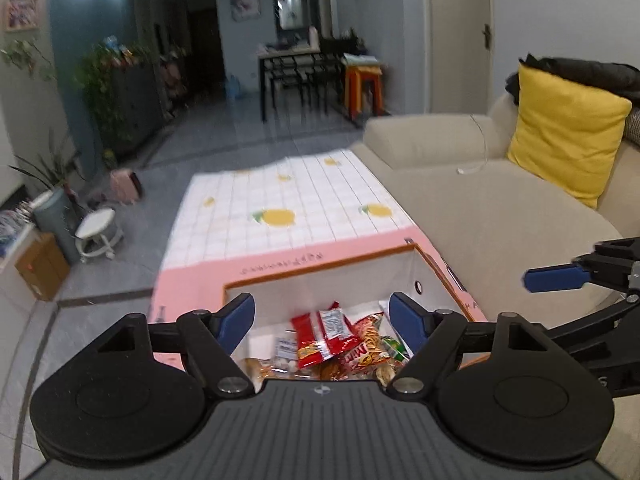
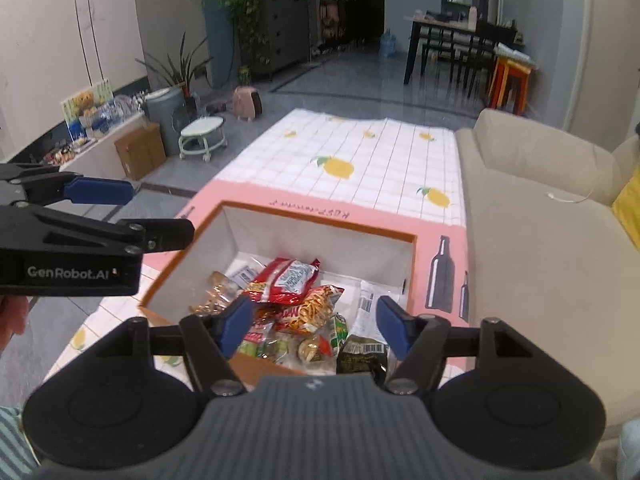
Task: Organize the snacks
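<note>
An open box with an orange rim [image 1: 320, 269] [image 2: 320, 221] and white inner walls stands on the table and holds several snack packets. A red packet [image 1: 325, 332] [image 2: 285, 280] lies on top, beside an orange-patterned one [image 2: 318, 312] and a dark green one with a barcode [image 2: 362, 354]. My left gripper [image 1: 322, 312] hangs open over the box's near-left part with nothing between its fingers. My right gripper [image 2: 314, 314] is also open and empty above the box's near edge. The left gripper [image 2: 154, 213] reaches in from the left in the right wrist view.
The box rests on a pink-bordered tablecloth [image 2: 360, 152] with a lemon print. A beige sofa [image 1: 480, 208] with a yellow cushion [image 1: 564, 136] runs along the right. A white stool [image 2: 202, 132], a cardboard box [image 2: 140, 150] and plants stand on the floor to the left.
</note>
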